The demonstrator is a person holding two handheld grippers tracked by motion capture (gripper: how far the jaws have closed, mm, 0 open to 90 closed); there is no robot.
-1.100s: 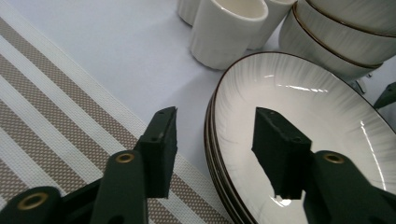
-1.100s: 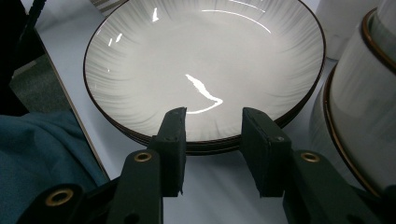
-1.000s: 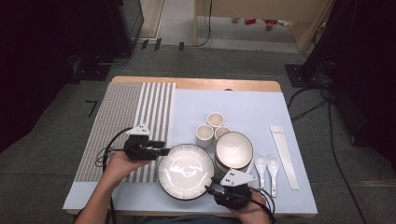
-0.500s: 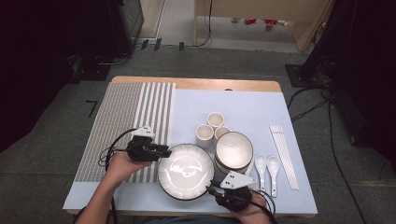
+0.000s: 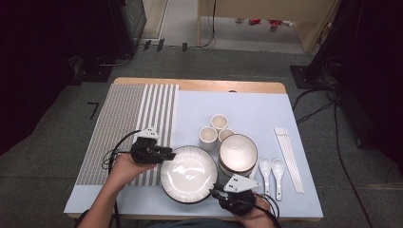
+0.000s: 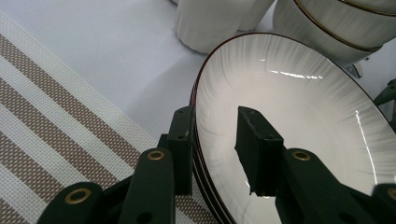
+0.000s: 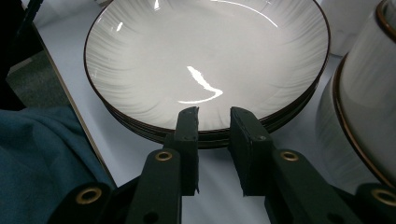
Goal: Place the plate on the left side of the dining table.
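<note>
A stack of white plates with dark rims (image 5: 189, 173) lies on the pale mat near the table's front edge. My left gripper (image 5: 170, 153) comes in from the left. In the left gripper view (image 6: 215, 114) its jaws have just been closing and are shut on the top plate (image 6: 299, 102), one outside the rim and one inside. My right gripper (image 5: 215, 190) is at the stack's near right edge. In the right gripper view (image 7: 215, 114) its jaws have closed further to a narrow gap. Their tips rest at the plates' (image 7: 205, 51) near rim and grip nothing.
Stacked bowls (image 5: 237, 153) stand right of the plates, with three small cups (image 5: 218, 122) behind. Two white spoons (image 5: 271, 170) and chopsticks (image 5: 289, 159) lie farther right. A striped placemat (image 5: 128, 123) covers the table's left side. The front edge is close behind my hands.
</note>
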